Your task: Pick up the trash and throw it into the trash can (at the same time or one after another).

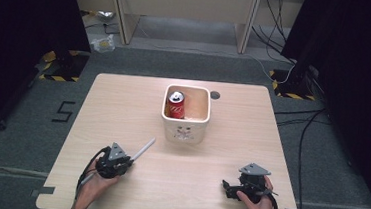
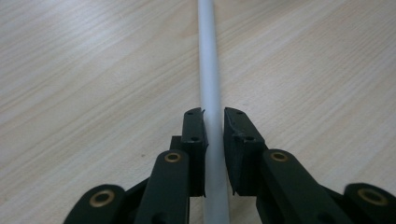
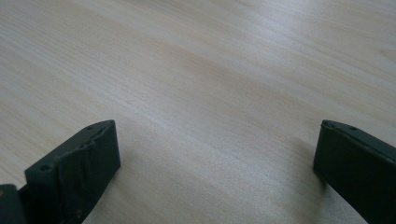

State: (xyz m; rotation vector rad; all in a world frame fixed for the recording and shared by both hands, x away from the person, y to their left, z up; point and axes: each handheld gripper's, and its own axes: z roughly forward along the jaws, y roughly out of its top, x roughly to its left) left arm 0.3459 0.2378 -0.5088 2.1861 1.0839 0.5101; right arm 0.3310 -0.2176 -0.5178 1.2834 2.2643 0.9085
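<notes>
A thin white straw [image 2: 208, 70] lies along the wooden table [image 1: 123, 109], running out ahead of my left gripper [image 2: 213, 114]. Both pads press on the straw's near end, so that gripper is shut on it. In the high view the straw [image 1: 144, 148] points from my left gripper [image 1: 128, 161] toward the white square container [image 1: 185, 129] at mid-table. A red soda can [image 1: 176, 105] stands upright inside that container, at its left side. My right gripper [image 1: 227, 185] rests low at the front right; its jaws [image 3: 215, 154] stand wide apart over bare wood.
A small dark round hole [image 1: 215, 94] sits in the tabletop just right of the container. Notches mark the table's front corners. Grey floor, cables and dark curtains surround the table.
</notes>
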